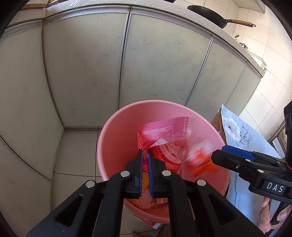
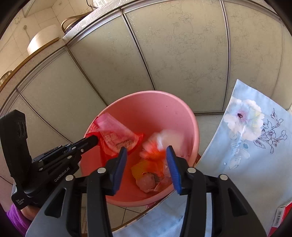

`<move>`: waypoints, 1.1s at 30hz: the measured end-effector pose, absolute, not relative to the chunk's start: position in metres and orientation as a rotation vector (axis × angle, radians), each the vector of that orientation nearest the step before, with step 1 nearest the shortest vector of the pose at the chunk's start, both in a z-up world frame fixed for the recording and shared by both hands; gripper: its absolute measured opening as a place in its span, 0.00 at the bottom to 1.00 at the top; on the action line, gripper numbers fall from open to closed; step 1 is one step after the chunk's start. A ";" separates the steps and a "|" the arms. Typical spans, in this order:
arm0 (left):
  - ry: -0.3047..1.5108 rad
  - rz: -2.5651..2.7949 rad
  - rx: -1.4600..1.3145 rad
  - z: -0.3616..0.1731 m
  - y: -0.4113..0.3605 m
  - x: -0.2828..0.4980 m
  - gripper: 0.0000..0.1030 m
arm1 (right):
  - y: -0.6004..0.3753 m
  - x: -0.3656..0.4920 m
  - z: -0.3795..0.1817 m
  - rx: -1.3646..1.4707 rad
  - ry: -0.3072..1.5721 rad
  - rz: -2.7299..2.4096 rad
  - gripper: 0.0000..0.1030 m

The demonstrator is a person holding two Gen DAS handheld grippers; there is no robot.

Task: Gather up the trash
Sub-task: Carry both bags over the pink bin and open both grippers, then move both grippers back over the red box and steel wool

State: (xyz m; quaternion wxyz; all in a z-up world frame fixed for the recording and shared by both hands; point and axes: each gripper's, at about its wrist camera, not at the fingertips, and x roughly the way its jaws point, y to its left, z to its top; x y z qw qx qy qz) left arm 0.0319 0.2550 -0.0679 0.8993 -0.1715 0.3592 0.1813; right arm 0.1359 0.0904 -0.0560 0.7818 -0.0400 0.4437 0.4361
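Observation:
A pink trash bin [image 1: 113, 145] [image 2: 182, 113] stands on the floor by the cabinets. My left gripper [image 1: 145, 155] [image 2: 94, 139] is over the bin, shut on a red plastic wrapper [image 1: 164, 133] [image 2: 116, 136] that hangs inside the rim. My right gripper [image 2: 147, 152] [image 1: 217, 155] is open above the bin. An orange and white wrapper [image 2: 157, 144] [image 1: 199, 160] is blurred between and below its fingers, falling in. More wrappers and a pinkish scrap [image 2: 147, 182] lie at the bin's bottom.
Pale green cabinet doors [image 1: 146, 63] stand behind the bin. A light blue floral cloth [image 2: 246, 136] covers a table edge to the right. A red box [image 2: 281, 215] sits on it. A black pan [image 1: 206, 14] rests on the counter.

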 end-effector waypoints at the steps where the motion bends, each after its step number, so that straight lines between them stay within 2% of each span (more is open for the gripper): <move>1: 0.744 0.378 -0.356 -0.068 0.255 0.032 0.08 | 0.089 0.136 -0.056 -0.085 0.959 0.945 0.46; 3: 0.741 0.384 -0.358 -0.068 0.255 0.031 0.16 | 0.088 0.134 -0.055 -0.091 0.953 0.945 0.46; 7: 0.727 0.382 -0.348 -0.061 0.252 0.027 0.23 | 0.080 0.130 -0.051 -0.087 0.941 0.944 0.46; 19: 0.681 0.304 -0.332 -0.028 0.225 0.006 0.23 | 0.032 0.098 -0.026 -0.071 0.888 0.904 0.46; 33: 0.725 0.161 -0.299 -0.007 0.156 -0.009 0.23 | -0.092 0.054 -0.012 -0.033 0.816 0.740 0.46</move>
